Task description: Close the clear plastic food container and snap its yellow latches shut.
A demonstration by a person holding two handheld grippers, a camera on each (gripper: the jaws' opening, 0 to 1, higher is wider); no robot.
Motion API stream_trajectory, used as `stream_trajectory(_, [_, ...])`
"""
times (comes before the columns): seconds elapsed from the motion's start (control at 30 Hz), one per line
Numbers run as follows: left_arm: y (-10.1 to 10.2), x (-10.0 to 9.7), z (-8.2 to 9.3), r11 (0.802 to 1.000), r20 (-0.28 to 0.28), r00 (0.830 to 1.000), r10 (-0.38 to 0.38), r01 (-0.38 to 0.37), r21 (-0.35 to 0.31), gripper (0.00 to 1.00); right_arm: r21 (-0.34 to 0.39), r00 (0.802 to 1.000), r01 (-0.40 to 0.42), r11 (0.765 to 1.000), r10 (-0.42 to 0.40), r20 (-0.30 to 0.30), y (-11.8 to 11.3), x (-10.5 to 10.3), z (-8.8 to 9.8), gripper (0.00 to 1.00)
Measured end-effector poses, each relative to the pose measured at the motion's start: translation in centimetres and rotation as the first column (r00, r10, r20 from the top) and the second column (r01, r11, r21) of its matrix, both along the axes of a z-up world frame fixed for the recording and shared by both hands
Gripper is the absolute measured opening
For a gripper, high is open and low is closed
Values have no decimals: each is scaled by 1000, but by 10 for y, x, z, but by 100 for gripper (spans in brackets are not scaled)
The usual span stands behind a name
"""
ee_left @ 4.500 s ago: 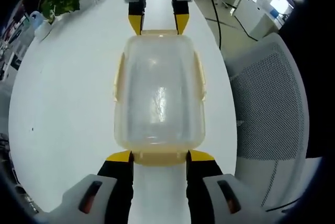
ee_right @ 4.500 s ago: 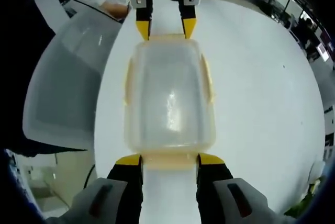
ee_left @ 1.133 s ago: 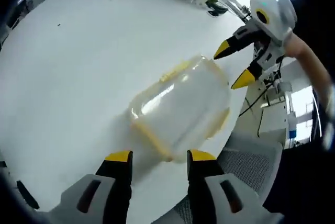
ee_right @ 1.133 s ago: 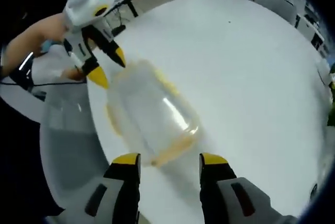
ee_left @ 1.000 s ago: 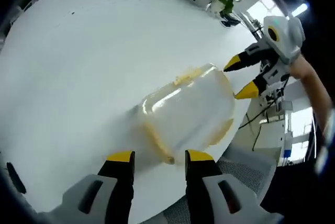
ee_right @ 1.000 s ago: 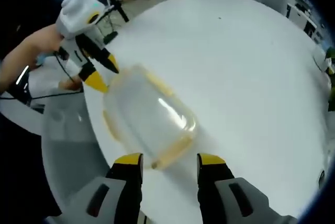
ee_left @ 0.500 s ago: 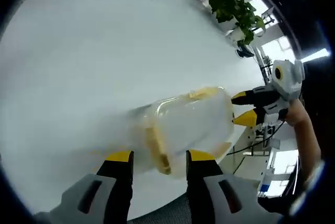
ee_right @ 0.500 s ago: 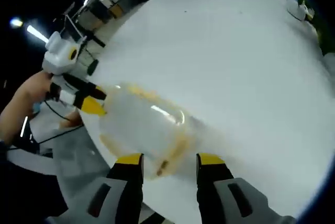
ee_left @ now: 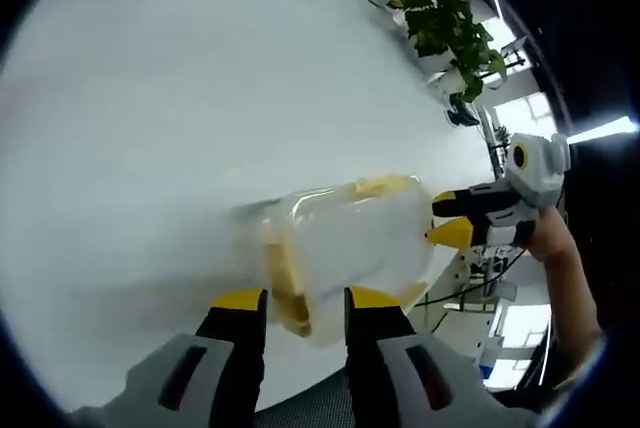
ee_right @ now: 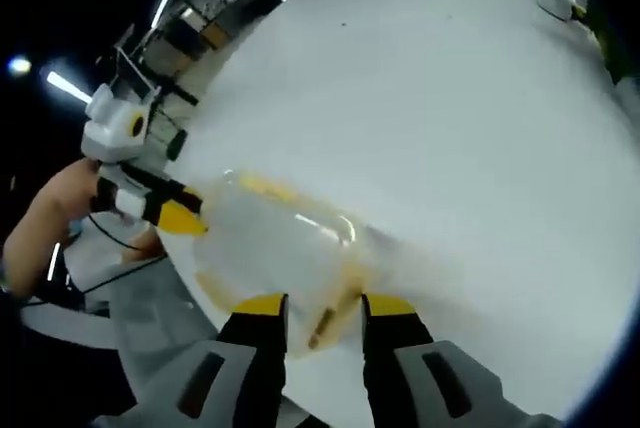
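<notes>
1. We see the clear container point(ee_left: 345, 243) lying on a white table point(ee_left: 150, 108), near its edge.
2. The left gripper point(ee_left: 297, 300) has its jaws apart astride one yellow-latched end; the right gripper point(ee_right: 325, 301) likewise stands astride the opposite end.
3. Potted plants point(ee_left: 445, 23) stand at the table's far side; ceiling lights point(ee_right: 60, 83) show in a dim room.

Right claw point(ee_right: 318, 314) straddling yellow latch point(ee_right: 326, 320), clear container point(ee_right: 275, 241), left claw point(ee_right: 180, 210) opposite

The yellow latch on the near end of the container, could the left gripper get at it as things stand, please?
Probably yes: in the left gripper view the left gripper has its jaws on either side of the yellow latch of the container, with nothing between.
</notes>
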State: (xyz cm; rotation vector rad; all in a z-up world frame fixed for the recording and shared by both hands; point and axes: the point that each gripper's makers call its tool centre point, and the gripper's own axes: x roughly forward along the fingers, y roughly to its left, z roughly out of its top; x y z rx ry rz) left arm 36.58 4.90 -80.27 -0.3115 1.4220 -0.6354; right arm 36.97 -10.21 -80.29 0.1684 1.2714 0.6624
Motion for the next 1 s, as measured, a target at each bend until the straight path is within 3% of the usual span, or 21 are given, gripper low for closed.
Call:
stream_trajectory(0.23, [1, 1, -1, 1000, 17, 1000, -21, 20, 16, 25, -16, 1000, -8, 1000, 8, -6, 1, 0, 0, 25])
stream_trajectory(0.67, [-2, 0, -1, 999, 26, 1000, -8, 9, -38, 22, -16, 1000, -4, 1000, 4, -9, 2, -2, 0, 23])
stream_trajectory(0.7, [-14, -1, 4, 994, 8, 1000, -5, 6, -113, 21, -18, 1000, -6, 1000, 6, -12, 1, -2, 0, 23])
stream_trajectory(0.73, [-2, -1, -1, 997, 14, 999, -32, 33, -69, 21, -14, 1000, -6, 1000, 6, -13, 1, -2, -1, 23])
stream_trajectory(0.77, [-2, 2, -3, 998, 7, 1000, 20, -19, -58, 21, -8, 1000, 1, 1000, -1, -16, 1, -2, -1, 21])
stream_trajectory(0.8, [-1, 1, -3, 998, 17, 1000, -7, 8, -56, 21, -1, 999, 35, 999, -35, -14, 0, 2, 0, 21])
stream_trajectory(1.0, [1, 2, -5, 998, -1, 1000, 0, 0, -68, 22, 15, 1000, -11, 1000, 11, -14, 3, -1, 2, 21])
